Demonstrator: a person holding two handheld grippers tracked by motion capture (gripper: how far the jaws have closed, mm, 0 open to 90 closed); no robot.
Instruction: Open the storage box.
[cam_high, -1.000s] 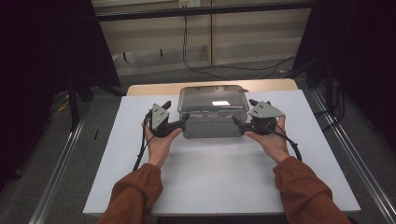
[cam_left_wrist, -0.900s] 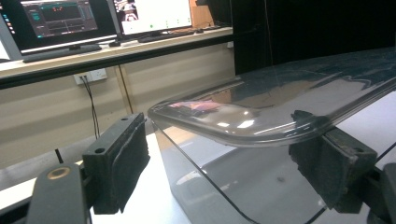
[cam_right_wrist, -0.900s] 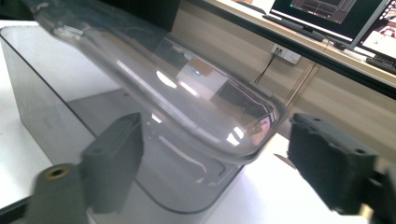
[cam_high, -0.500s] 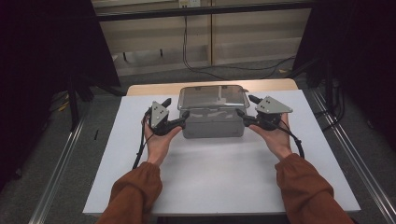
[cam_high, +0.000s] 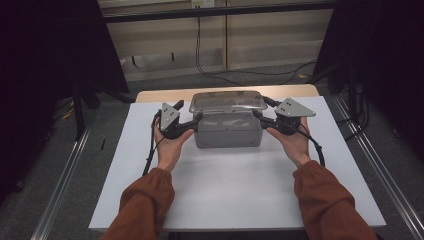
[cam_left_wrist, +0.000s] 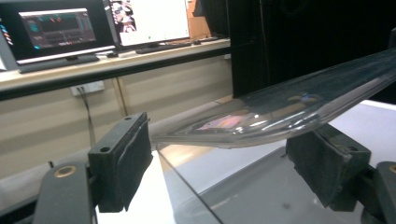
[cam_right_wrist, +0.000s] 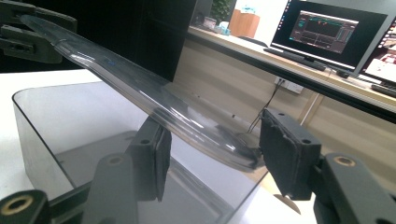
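Note:
A grey see-through box (cam_high: 227, 134) stands on the white table (cam_high: 225, 200). Its clear lid (cam_high: 227, 101) hovers a little above the rim, level, with a gripper at each short end. My left gripper (cam_high: 196, 120) reaches under the lid's left end, my right gripper (cam_high: 257, 116) under its right end. In the left gripper view the lid (cam_left_wrist: 280, 107) runs over the wide-apart jaws of my left gripper (cam_left_wrist: 224, 172), above the box (cam_left_wrist: 243, 196). In the right gripper view the lid (cam_right_wrist: 140, 88) ends between the spread jaws of my right gripper (cam_right_wrist: 219, 158), over the box wall (cam_right_wrist: 37, 140).
The white table has bare room in front of the box and to both sides. Its far wooden edge (cam_high: 165, 95) lies close behind the box. Beyond are a low wall with cables (cam_high: 200, 45) and a shelf with monitors (cam_left_wrist: 56, 28).
The lid has come up off the box and risen slightly, carried by both grippers. Both hands have lifted a little with it; the box has stayed where it was.

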